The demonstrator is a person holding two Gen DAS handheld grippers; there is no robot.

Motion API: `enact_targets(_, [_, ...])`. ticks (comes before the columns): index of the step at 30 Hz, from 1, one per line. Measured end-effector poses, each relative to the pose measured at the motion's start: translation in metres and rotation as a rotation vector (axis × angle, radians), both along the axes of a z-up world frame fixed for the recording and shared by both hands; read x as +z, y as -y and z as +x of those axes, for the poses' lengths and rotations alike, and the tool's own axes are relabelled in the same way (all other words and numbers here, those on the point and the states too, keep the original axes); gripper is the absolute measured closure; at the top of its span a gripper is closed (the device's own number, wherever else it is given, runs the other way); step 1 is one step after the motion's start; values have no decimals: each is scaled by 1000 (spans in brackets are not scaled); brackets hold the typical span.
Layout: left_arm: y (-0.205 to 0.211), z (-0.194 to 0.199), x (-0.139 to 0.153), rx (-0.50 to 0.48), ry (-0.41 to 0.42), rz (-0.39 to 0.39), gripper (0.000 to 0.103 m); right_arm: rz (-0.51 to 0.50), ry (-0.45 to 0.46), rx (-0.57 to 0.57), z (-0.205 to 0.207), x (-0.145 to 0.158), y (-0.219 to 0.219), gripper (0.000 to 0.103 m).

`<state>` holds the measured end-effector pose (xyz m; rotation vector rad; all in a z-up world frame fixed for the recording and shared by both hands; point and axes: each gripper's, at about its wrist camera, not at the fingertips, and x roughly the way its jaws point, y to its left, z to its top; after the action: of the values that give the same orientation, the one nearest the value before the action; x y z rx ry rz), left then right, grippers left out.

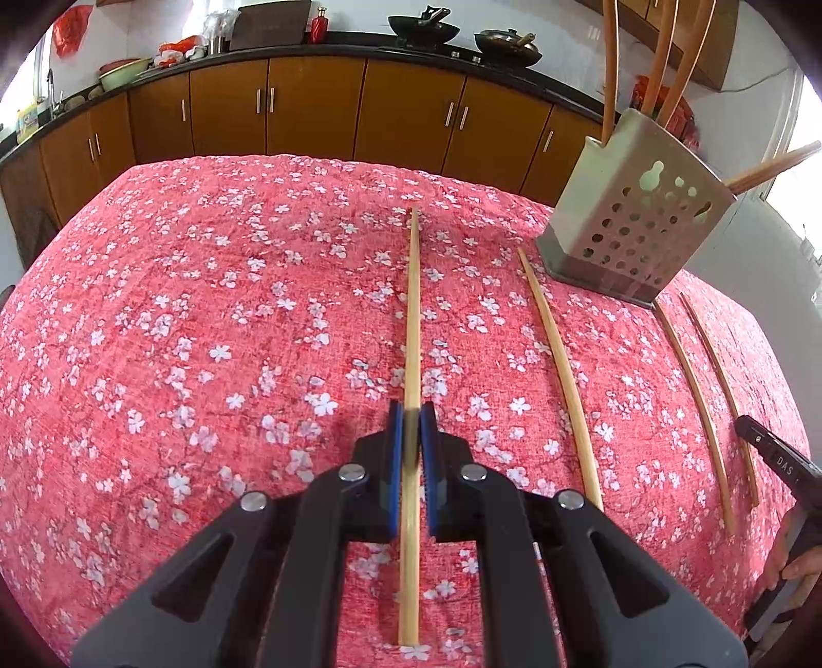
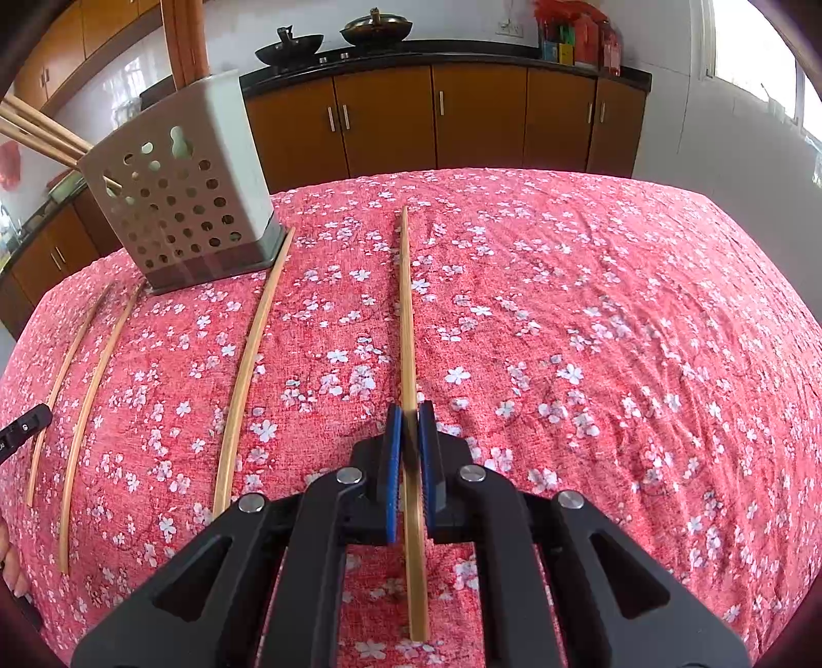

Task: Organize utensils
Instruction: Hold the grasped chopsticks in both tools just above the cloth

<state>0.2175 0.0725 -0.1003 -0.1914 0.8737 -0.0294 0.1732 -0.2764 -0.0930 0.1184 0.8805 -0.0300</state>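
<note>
A red flowered cloth (image 1: pixel 205 308) covers the table and several bamboo chopsticks lie on it lengthwise. My left gripper (image 1: pixel 411 416) is shut on the leftmost chopstick (image 1: pixel 413 308), its blue pads pinching the nearer half. My right gripper (image 2: pixel 411 413) is shut on the rightmost chopstick (image 2: pixel 407 308) in the same way. Between them lie two loose chopsticks (image 1: pixel 560 380) (image 1: pixel 698 411), seen from the right wrist as (image 2: pixel 92 411) (image 2: pixel 246 370). A grey perforated holder (image 1: pixel 637 226) (image 2: pixel 180 205) stands at the far side with several chopsticks in it. Whether the gripped sticks are lifted off the cloth I cannot tell.
The right gripper's black tip (image 1: pixel 755 437) shows at the left wrist view's right edge, with a hand (image 1: pixel 801 560) behind it. The left gripper's tip (image 2: pixel 25 424) shows at the right wrist view's left edge. Brown cabinets (image 1: pixel 308 108) and woks (image 1: pixel 424 28) line the far counter.
</note>
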Motion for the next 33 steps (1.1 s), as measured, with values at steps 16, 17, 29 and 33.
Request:
enact_targets(16, [-1,0,0,2,-1,1,94,3,-1,0,1,1,1,95])
enact_targets(17, [-1,0,0,2,-1,1,94,4,-1,0,1,0,1,95])
enact_targets(29, [0,1,0,-4,-4,21,94,-8,-4,7,-1,1,-1,94])
enact_targets(33, [9,-2,1,-38,-10,102,94,-14,-4,22,-8,1,-2,94])
